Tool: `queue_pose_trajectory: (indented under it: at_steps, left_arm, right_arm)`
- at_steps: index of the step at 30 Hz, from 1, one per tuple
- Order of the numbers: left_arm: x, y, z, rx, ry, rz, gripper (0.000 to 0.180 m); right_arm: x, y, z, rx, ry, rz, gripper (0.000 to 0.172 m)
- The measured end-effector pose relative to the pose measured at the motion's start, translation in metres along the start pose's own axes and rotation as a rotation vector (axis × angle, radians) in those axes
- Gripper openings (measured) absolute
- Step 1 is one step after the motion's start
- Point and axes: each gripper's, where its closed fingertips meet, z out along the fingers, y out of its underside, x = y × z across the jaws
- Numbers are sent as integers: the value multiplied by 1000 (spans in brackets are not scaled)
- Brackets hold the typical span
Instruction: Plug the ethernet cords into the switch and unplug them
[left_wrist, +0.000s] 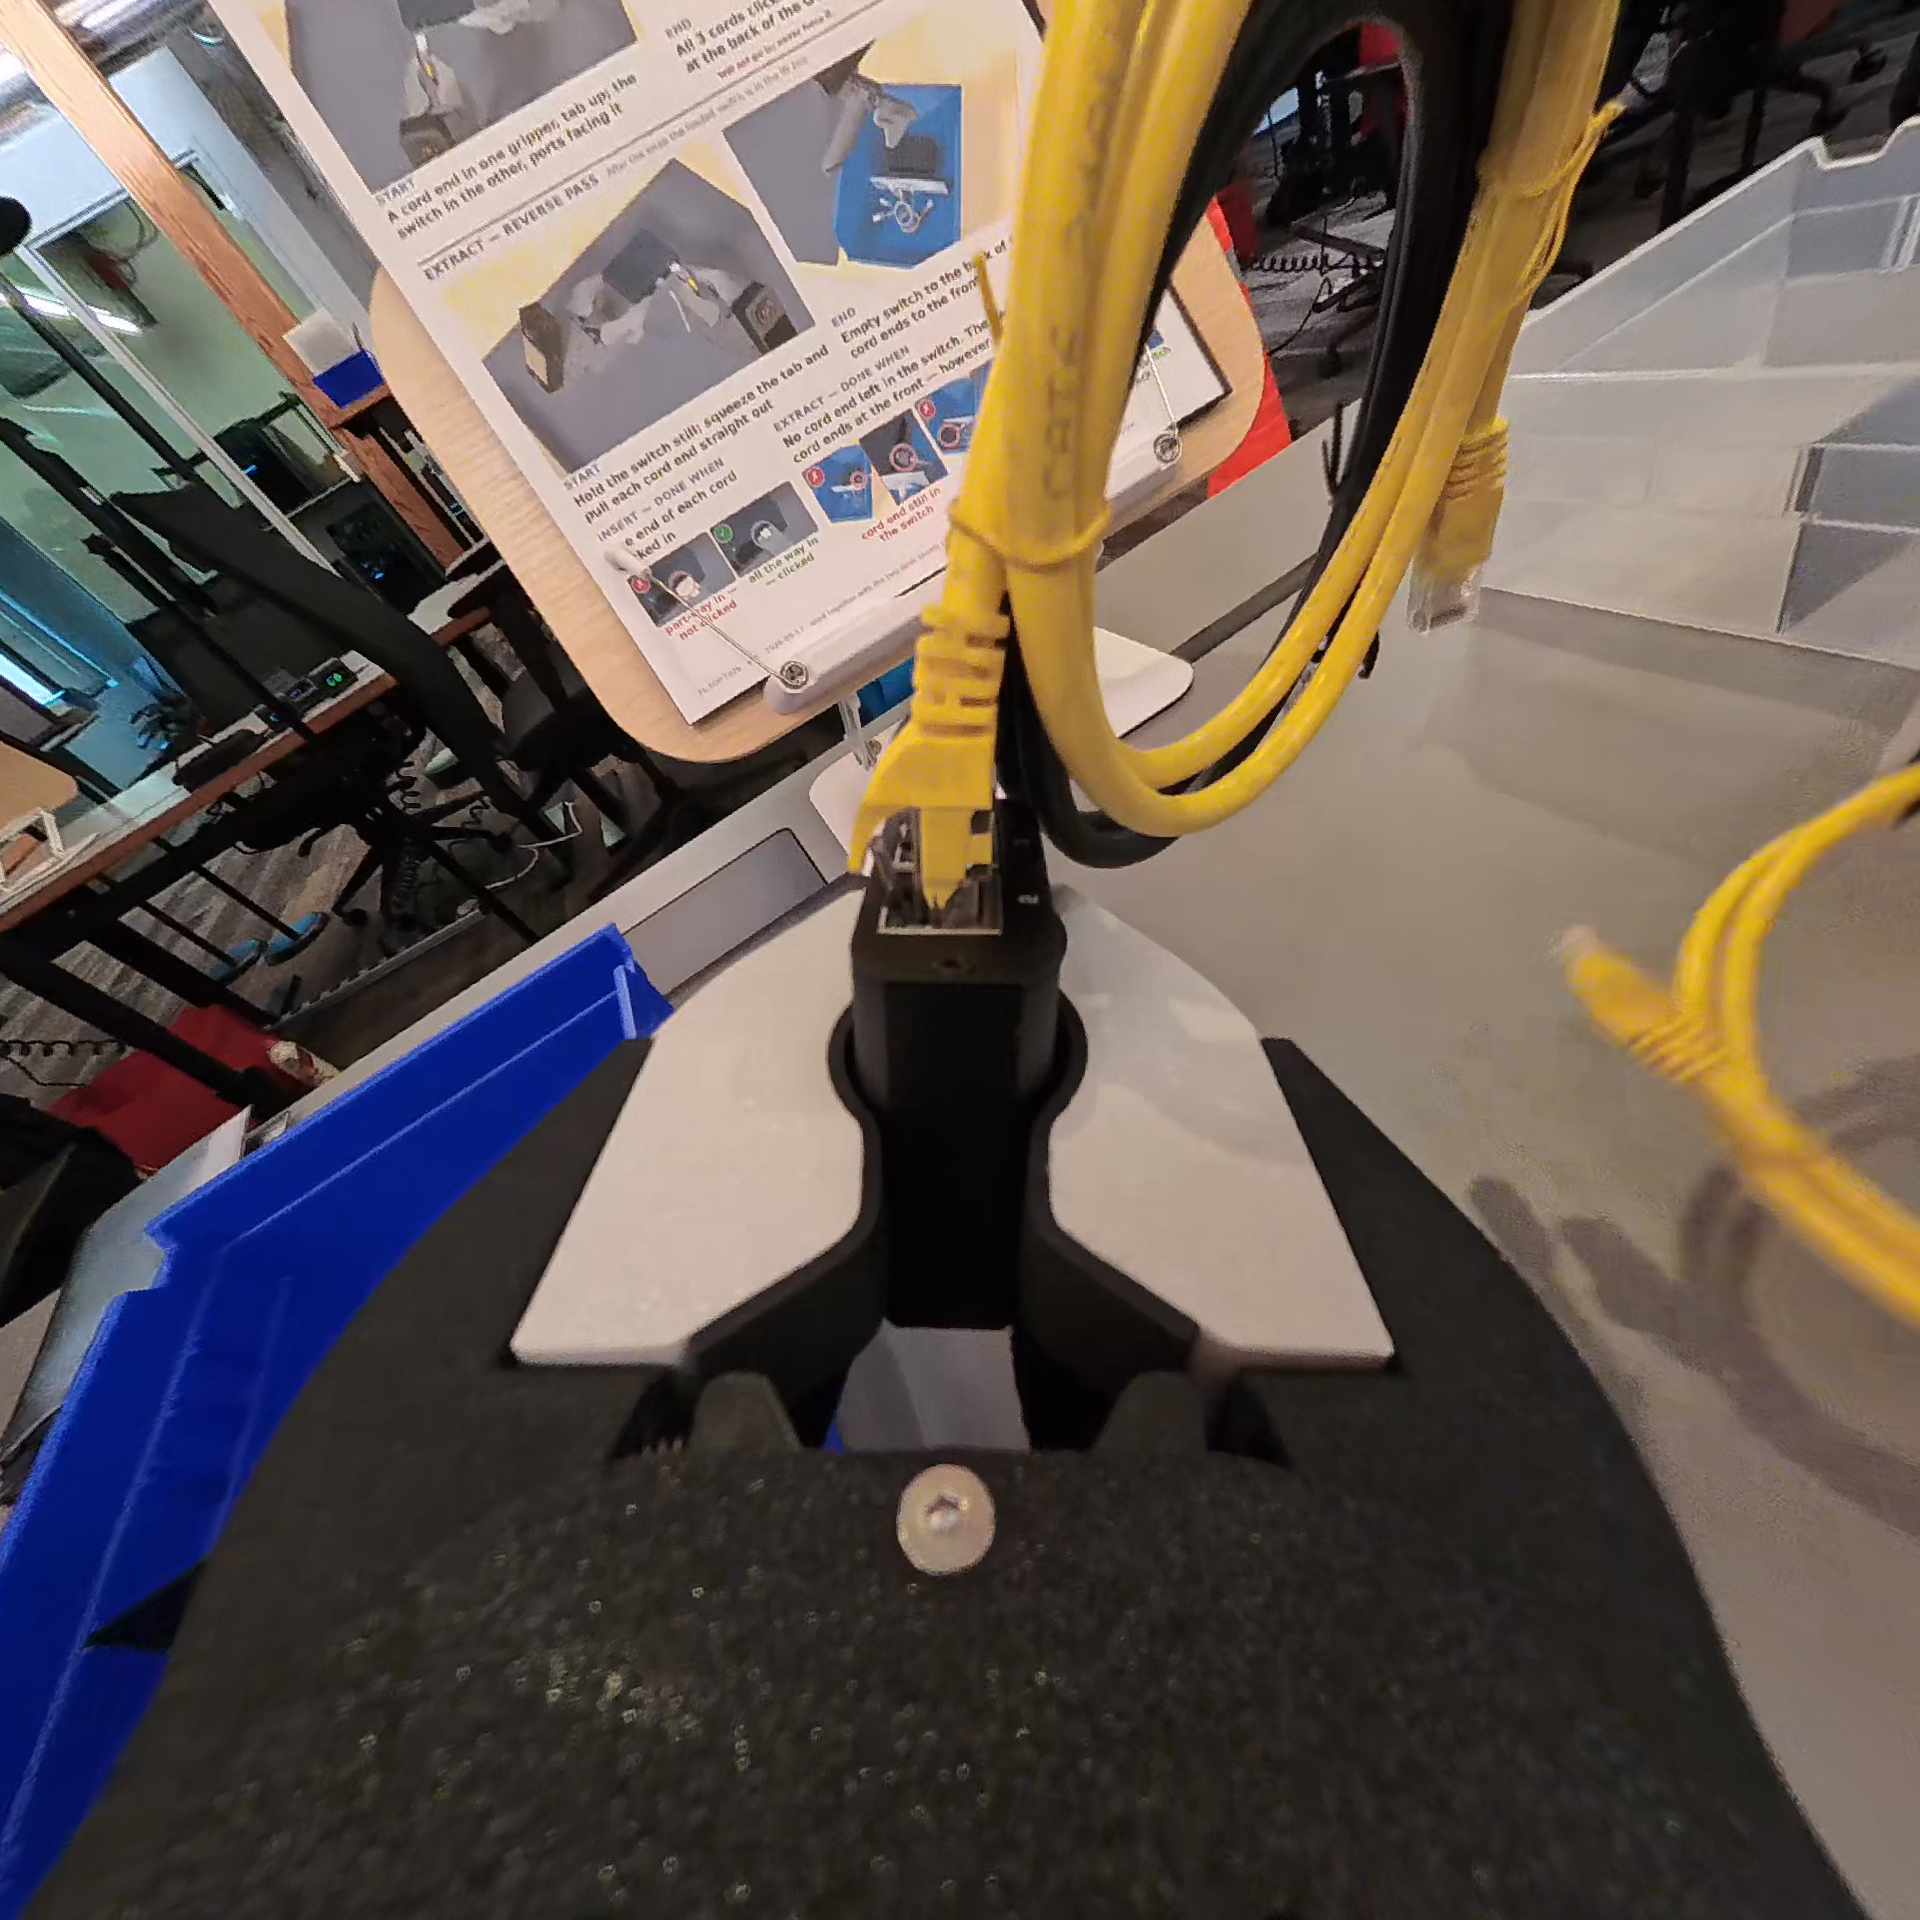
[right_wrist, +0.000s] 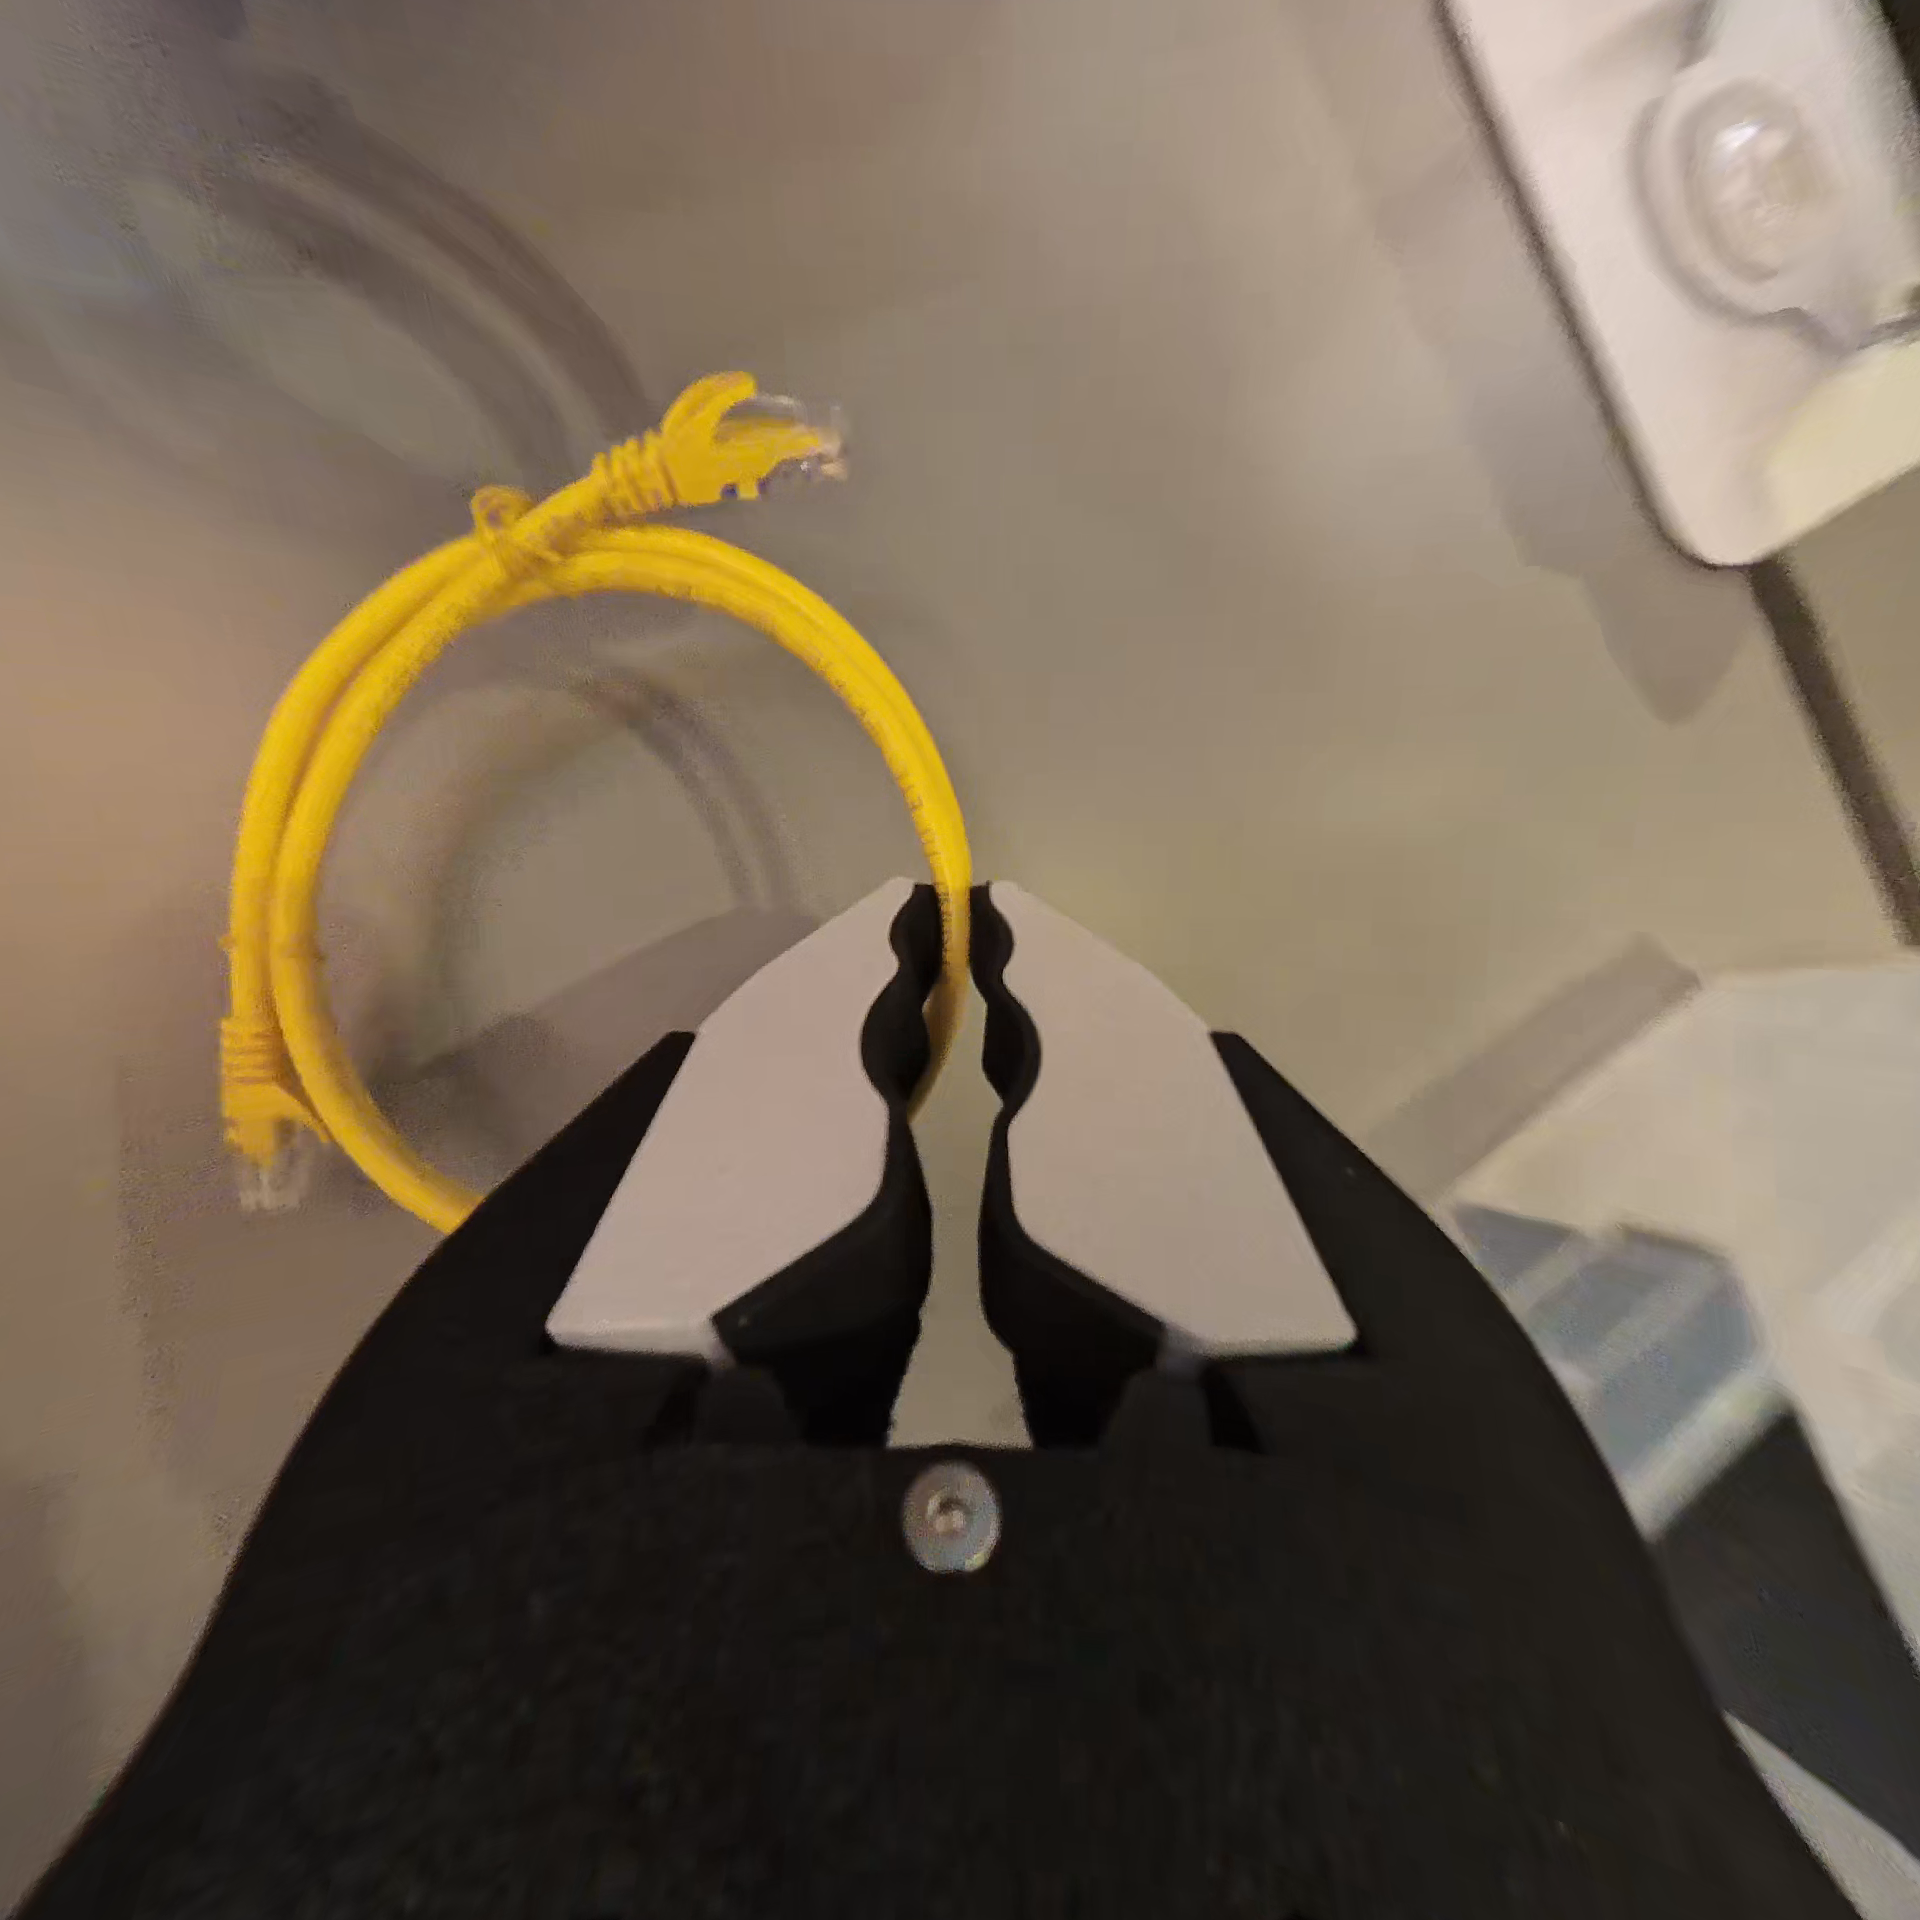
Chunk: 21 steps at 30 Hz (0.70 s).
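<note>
Switch: the black switch (left_wrist: 951, 997) stands clamped between the pads of the left gripper (left_wrist: 956, 1039), ports facing away from the camera, held above the grey table (left_wrist: 1455, 831).
Plugged cord: one yellow connector (left_wrist: 940, 769) sits in a port at the switch's far end; its coiled yellow cord (left_wrist: 1081, 416) hangs from above together with black cables (left_wrist: 1143, 831). Whether it is clicked fully in, I cannot tell.
Cord in hand: the right gripper (right_wrist: 951, 904) is closed on the cable of a small yellow coil (right_wrist: 582, 582), pinched at the fingertips, with both its plugs free; one plug (right_wrist: 769, 436) points up and away.
Step in hand: I judge this coil is either to be plugged next or to be put down. For plugging, a grip on the boot near the plug, tab up, gives better control than this grip on the loop.
In the way: the hanging loops and a second free plug (left_wrist: 1444, 592) crowd the ports, so the approach should be straight.
Around: a blue bin (left_wrist: 312, 1299) at the left, a clear bin (left_wrist: 1714, 364) at the right, and an instruction sheet on a stand (left_wrist: 675, 343) behind.
</note>
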Motion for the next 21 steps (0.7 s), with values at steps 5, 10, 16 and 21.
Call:
queue_pose_trajectory:
  at_steps: [5, 10, 16, 21]
  left_arm:
    - [10, -4, 0, 17, 20, 30, 25]
    - [30, -11, -1, 33, 47, 86, 25]
    - [44, -24, -7, 77, 38, 163, 26]
    - [50, -24, -8, 76, 52, 171, 26]
  right_arm:
    - [61, 10, -103, 80, 184, 54, 5]
    - [144, 94, -184, -103, 395, 302, 5]
    - [147, 204, -170, -384, 255, 712, 5]
    - [157, 229, -139, -489, 228, 862, 5]
